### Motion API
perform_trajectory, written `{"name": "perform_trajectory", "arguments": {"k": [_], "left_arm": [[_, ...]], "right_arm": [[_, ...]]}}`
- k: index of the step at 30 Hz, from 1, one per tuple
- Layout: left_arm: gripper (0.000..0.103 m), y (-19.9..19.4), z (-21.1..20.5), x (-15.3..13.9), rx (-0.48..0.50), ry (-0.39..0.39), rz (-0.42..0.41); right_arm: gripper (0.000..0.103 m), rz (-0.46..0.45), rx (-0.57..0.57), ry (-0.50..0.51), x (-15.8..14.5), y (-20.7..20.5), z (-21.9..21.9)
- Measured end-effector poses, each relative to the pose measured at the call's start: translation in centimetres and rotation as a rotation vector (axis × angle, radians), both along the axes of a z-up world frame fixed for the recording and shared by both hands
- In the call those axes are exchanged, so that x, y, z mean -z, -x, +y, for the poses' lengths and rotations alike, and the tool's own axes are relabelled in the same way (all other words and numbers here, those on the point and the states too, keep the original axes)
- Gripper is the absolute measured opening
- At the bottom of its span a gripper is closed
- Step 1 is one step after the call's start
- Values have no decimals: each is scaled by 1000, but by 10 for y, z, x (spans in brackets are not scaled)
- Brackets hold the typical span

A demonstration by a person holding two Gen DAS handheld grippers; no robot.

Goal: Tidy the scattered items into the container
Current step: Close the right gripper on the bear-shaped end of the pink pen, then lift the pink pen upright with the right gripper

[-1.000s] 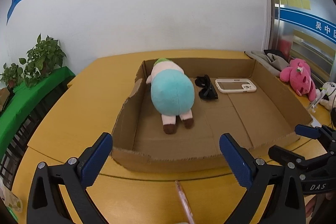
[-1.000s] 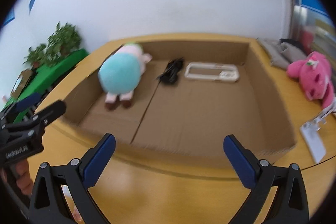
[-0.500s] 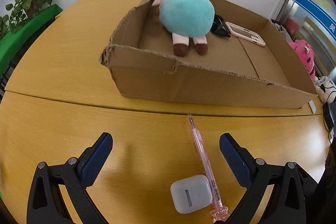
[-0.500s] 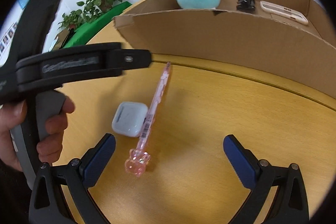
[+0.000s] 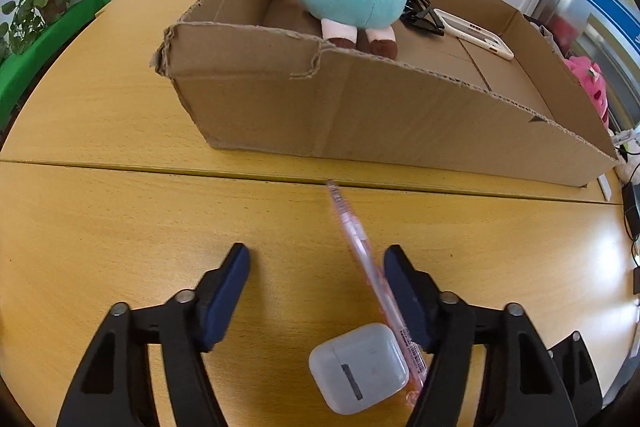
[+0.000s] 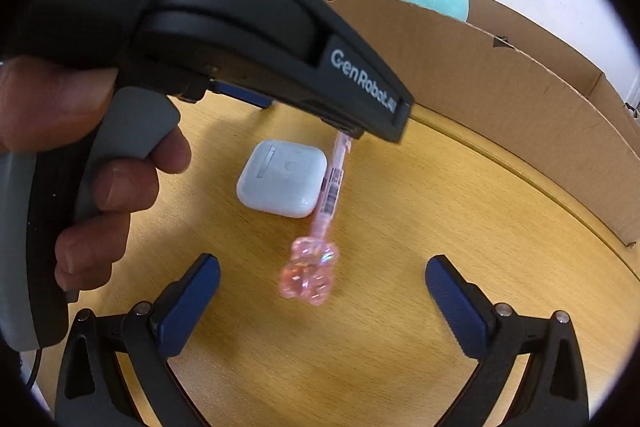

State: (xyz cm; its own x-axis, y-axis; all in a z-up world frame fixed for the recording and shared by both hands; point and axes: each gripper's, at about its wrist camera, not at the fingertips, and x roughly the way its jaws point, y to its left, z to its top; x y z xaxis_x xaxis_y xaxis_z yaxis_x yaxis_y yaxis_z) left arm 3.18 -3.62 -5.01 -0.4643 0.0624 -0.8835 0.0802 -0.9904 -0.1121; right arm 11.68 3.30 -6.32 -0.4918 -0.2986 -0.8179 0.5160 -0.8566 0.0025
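The pen (image 5: 362,251), slim translucent pink plastic with a bear-shaped cap, lies on the wooden counter (image 5: 120,219), tip toward the cardboard box (image 5: 360,115) at 12 o'clock. A smooth white case (image 5: 360,367) touches its left side. Left claw (image 5: 316,281) spread around the pen; right claw (image 6: 320,289) spread

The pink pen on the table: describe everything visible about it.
The pink pen is slim, of translucent pink plastic, with a barcode sticker on its barrel and a chunky bear-like charm at the end. It lies flat on the wooden table, tip towards the cardboard box, barrel against the white earbud case. The left hand-held gripper is open around it, one finger close beside the barrel.
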Motion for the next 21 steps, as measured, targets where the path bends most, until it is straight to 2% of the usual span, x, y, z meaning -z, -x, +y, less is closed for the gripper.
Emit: {"name": "perform_trajectory", "arguments": {"k": [2,3,5,6,7,12,15,17,21], "left_arm": [[45,0,0,-1,3,20,3],[42,1,0,-1,2,29,6],[29,2,0,-1,-3,35,16],[27,2,0,-2,-8,27,19],[25,2,-1,-1,-10,9,19],[21,4,0,-2,-12,-29,23],[15,0,3,-6,-12,-40,38],[0,-1,5,-12,0,-36,51],[0,-5,9,-25,29,-34,67]], "right_arm": [[86,13,1,8,-2,-2,2],[80,22,3,13,-4,-3,4],[46,39,11,23,-7,-4,7],[37,46,16,26,-8,-4,9],[23,48,16,31,-8,-3,11],[22,48,0,40,-9,-5,16],[21,45,-2,42,-10,-6,15],[21,41,5,51,-11,-3,15],[21,10,23,121,-11,0,22]]}}
